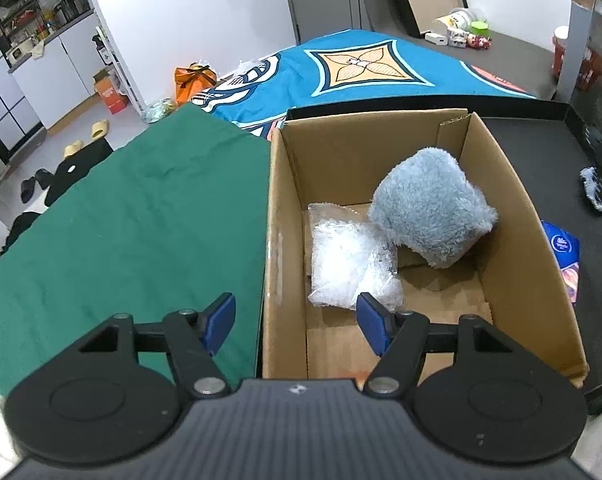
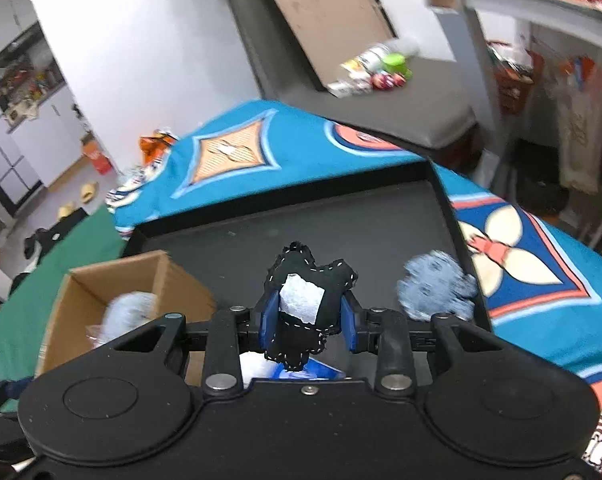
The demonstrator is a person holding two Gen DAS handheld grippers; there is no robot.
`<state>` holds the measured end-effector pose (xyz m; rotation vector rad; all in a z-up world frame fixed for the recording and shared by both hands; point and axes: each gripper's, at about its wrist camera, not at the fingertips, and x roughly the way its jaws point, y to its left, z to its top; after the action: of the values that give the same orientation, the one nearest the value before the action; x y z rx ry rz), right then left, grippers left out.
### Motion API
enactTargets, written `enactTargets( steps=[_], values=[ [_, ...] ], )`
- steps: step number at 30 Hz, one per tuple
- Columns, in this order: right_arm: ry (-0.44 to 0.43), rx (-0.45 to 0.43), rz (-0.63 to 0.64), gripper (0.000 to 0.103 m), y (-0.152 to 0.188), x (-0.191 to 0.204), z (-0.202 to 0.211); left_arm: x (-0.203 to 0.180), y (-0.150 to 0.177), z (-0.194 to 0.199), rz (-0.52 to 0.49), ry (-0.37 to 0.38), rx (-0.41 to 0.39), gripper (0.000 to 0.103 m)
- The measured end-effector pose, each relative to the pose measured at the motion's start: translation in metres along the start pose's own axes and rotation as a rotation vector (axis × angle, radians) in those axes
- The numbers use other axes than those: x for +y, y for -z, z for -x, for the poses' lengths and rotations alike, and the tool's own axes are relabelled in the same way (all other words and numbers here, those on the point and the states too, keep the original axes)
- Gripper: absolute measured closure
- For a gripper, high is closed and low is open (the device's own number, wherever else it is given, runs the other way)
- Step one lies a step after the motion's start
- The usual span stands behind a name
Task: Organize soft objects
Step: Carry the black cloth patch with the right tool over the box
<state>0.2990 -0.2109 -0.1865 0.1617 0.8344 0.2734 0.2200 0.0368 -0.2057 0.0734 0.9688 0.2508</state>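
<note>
An open cardboard box (image 1: 513, 216) holds a fluffy grey-blue cushion (image 1: 431, 208) and a clear plastic bag (image 1: 349, 268). My left gripper (image 1: 297, 326) hovers over the box's near left wall, open, with nothing between its blue pads. My right gripper (image 2: 308, 322) is shut on a black felt toy with white stitching and a white patch (image 2: 305, 300), lifted above the black tray (image 2: 341, 224). The box (image 2: 133, 276) sits to its left. A light blue fuzzy piece (image 2: 435, 286) lies on the tray at right. A blue tissue packet (image 1: 563, 246) lies beside the box.
A green cloth (image 1: 133, 232) covers the surface left of the box. A blue patterned blanket (image 1: 361, 68) lies behind. A second fuzzy black and blue piece (image 1: 601, 190) rests on the tray at far right. Bottles and toys (image 1: 465, 32) sit on the far grey surface.
</note>
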Motion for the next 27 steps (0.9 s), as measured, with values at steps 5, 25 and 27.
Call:
enactTargets(
  steps=[5, 25, 27],
  values=[
    [-0.058, -0.014, 0.038, 0.070, -0.004, 0.027, 0.006, 0.007, 0.007, 0.004, 0.019, 0.033, -0.017, 0.038],
    [-0.209, 0.034, 0.119, 0.068, 0.003, 0.103, 0.006, 0.027, 0.022, -0.003, 0.074, 0.123, -0.008, 0.085],
    [-0.237, 0.043, 0.131, 0.068, 0.004, 0.112, 0.007, 0.028, 0.023, -0.005, 0.080, 0.125, -0.005, 0.090]
  ],
)
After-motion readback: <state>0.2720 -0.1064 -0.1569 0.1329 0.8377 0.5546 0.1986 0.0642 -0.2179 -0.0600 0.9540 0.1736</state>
